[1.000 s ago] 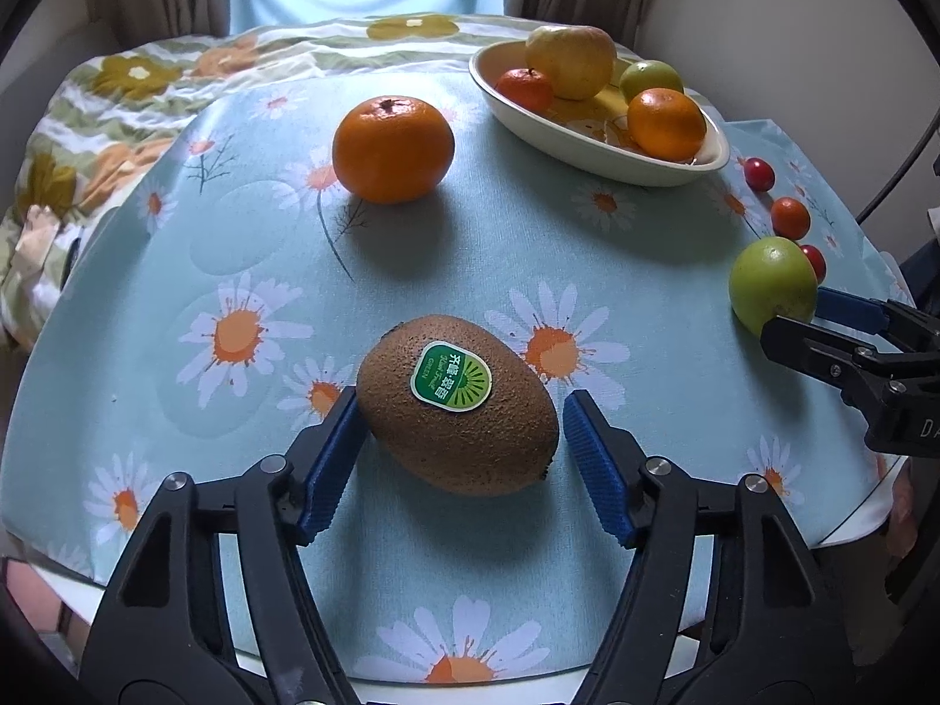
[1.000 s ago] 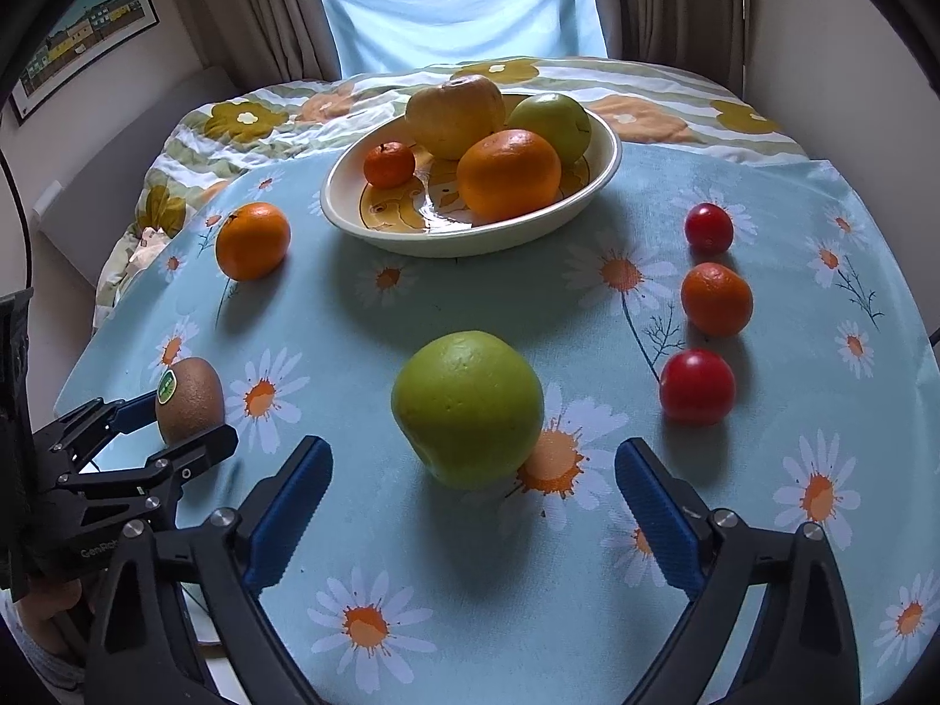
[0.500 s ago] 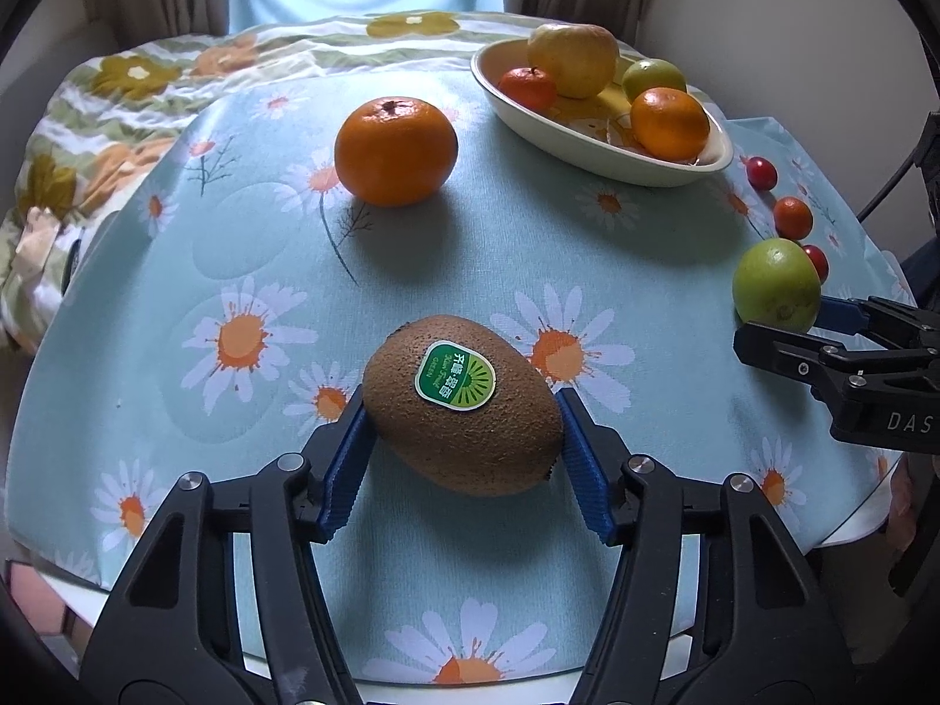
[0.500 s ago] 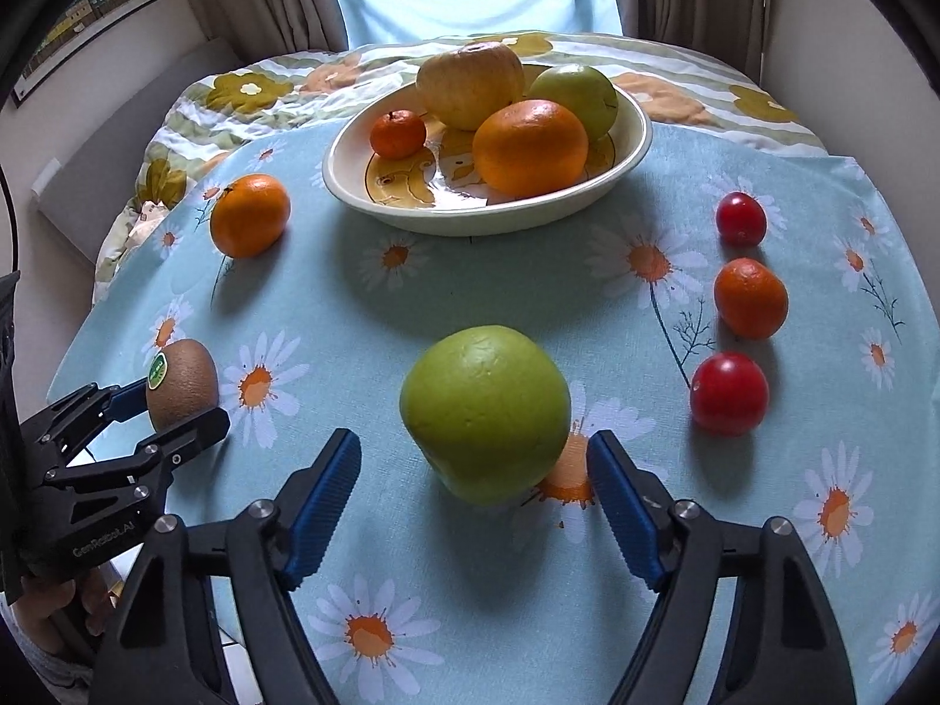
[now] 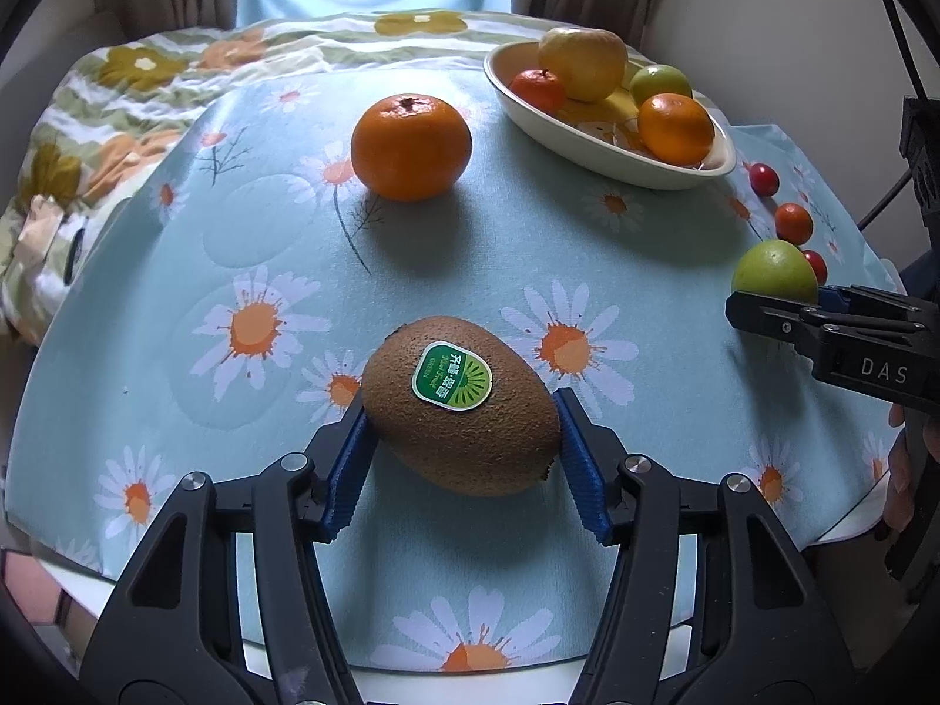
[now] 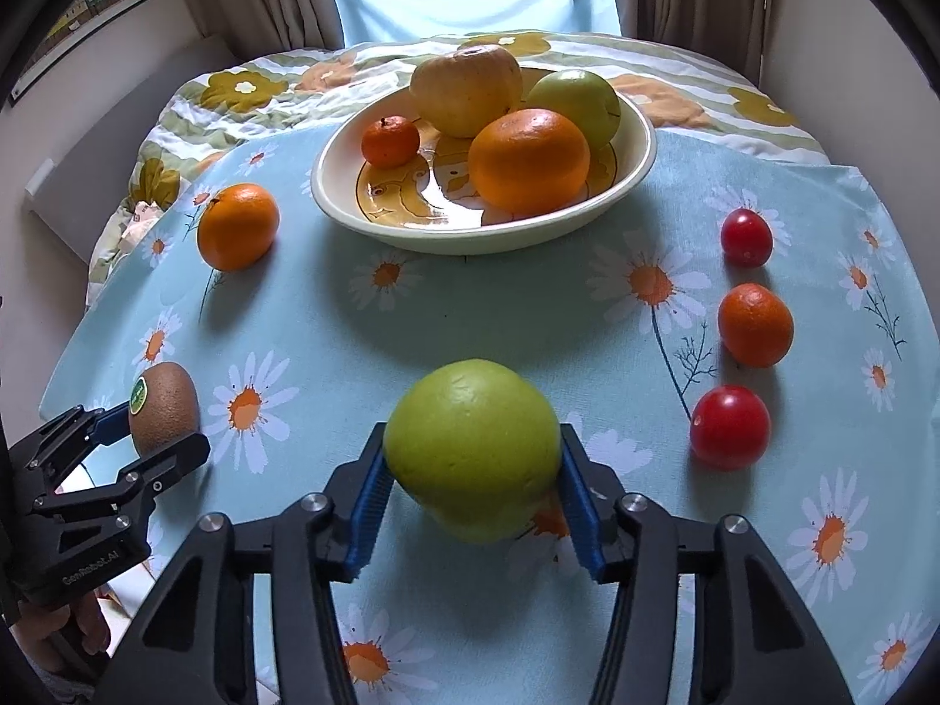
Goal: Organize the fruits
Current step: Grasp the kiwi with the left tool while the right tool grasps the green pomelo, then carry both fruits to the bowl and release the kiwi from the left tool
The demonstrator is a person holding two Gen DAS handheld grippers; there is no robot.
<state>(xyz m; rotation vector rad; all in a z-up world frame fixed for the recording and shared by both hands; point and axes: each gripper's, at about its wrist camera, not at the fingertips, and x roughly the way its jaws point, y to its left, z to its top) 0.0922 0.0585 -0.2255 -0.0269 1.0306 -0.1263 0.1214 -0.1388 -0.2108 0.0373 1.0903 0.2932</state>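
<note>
The bowl (image 6: pixel 637 176) sits far back with open cloth (image 6: pixel 470 299) before it. The right gripper (image 6: pixel 473 484) clamps the green apple (image 6: pixel 473 446) mid-table. The left gripper (image 5: pixel 461 455) pinches the stickered brown kiwi (image 5: pixel 461 405) near the front edge, its long axis running crosswise between the pads.

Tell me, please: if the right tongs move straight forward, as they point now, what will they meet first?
The right tongs already grip the green apple. Straight ahead the cloth is bare, then comes the bowl; probably its near rim is met first, though depth and the apple's height above the table are hard to judge.
</note>
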